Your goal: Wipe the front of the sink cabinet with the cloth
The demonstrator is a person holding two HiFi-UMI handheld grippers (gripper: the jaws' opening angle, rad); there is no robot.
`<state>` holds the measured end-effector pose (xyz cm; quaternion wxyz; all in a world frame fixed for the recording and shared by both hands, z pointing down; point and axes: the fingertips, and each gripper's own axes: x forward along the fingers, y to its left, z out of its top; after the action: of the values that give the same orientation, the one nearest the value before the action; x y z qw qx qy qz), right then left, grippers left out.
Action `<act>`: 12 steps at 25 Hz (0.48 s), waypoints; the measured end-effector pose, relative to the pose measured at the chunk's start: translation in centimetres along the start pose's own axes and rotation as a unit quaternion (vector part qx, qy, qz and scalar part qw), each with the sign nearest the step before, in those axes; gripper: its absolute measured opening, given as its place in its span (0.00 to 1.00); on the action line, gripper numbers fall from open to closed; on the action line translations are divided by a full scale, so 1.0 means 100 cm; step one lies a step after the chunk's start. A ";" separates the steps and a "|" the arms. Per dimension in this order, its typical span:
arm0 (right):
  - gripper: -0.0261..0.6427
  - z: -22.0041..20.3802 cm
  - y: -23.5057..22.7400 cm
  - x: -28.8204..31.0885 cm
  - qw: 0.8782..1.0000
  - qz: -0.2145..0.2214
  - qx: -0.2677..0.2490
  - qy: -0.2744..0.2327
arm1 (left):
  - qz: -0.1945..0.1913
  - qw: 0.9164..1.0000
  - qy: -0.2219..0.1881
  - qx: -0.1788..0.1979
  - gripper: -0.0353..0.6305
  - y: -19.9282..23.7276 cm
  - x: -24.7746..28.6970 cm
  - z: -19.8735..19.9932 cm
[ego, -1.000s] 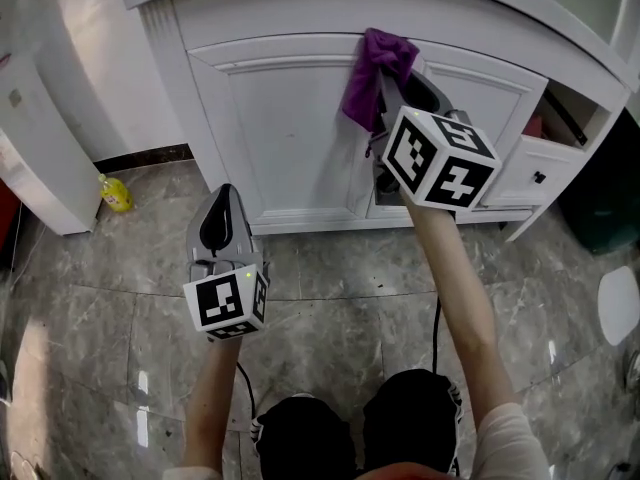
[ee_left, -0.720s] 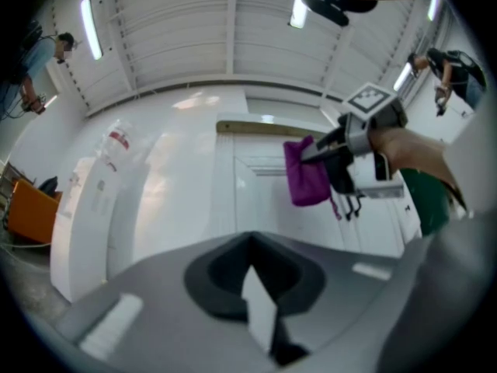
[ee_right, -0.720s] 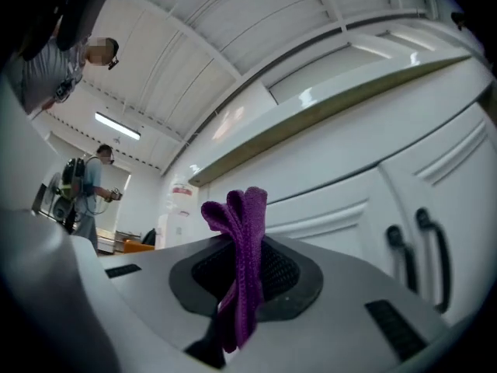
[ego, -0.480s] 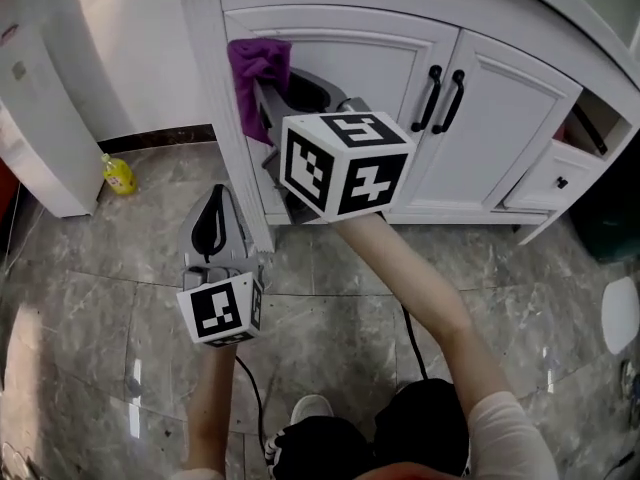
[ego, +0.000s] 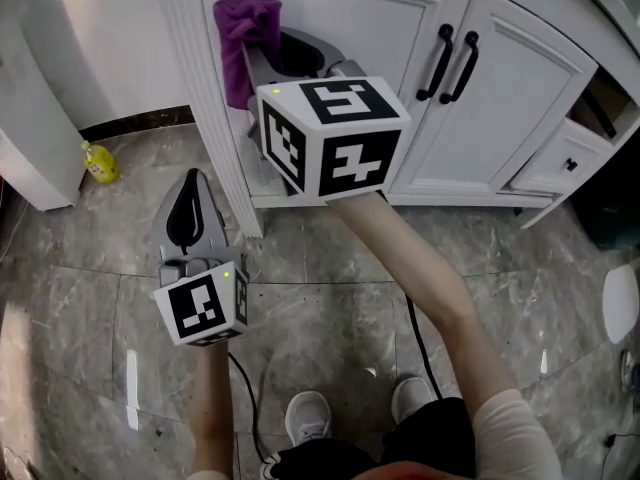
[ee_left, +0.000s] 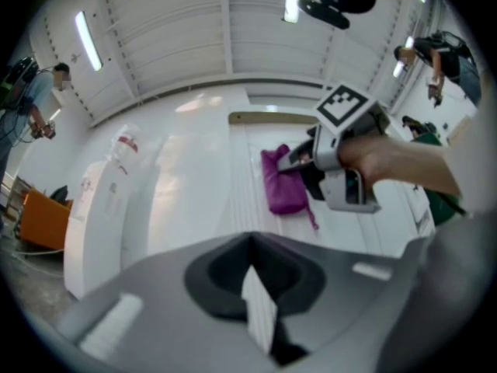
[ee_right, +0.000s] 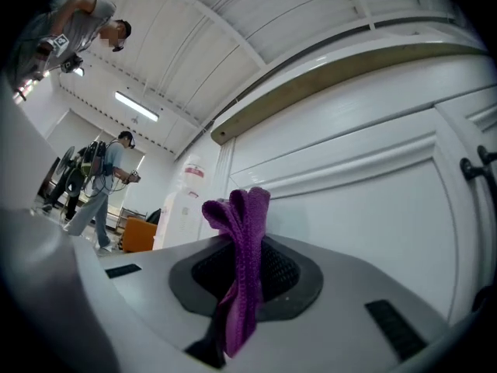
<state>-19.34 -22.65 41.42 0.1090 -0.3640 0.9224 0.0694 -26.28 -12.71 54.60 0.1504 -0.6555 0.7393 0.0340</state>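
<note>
The white sink cabinet [ego: 372,20] fills the top of the head view. A purple cloth [ego: 243,40] is pressed against the upper left corner of its left door, beside the corner post. My right gripper [ego: 262,66] is shut on that cloth, its marker cube close to the camera. The right gripper view has the cloth [ee_right: 245,249] sticking up from the closed jaws in front of the door panel [ee_right: 365,193]. My left gripper [ego: 186,186] hangs lower over the floor, shut and holding nothing. From the left gripper view the cloth [ee_left: 281,185] and right gripper [ee_left: 301,160] are seen against the cabinet.
Black door handles [ego: 451,63] sit at the door join. A drawer [ego: 562,164] stands ajar at the right. A yellow bottle [ego: 98,162] lies on the marble floor by a white appliance [ego: 28,153]. A cable [ego: 420,346] trails past my feet. People [ee_right: 99,183] stand far off.
My right gripper has swept the cloth leftward across the door to its left edge by the corner post. The left gripper has stayed low, drifting a little left.
</note>
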 end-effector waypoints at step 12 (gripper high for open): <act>0.12 0.013 -0.111 -0.076 0.988 -0.140 -0.056 -0.021 | -0.036 0.999 -0.004 -0.009 0.06 -0.058 0.008 0.000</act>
<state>-6.14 -25.42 41.54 0.1165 -0.4935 0.8546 0.1121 -20.67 -14.25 55.20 0.1486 -0.6829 0.7142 0.0382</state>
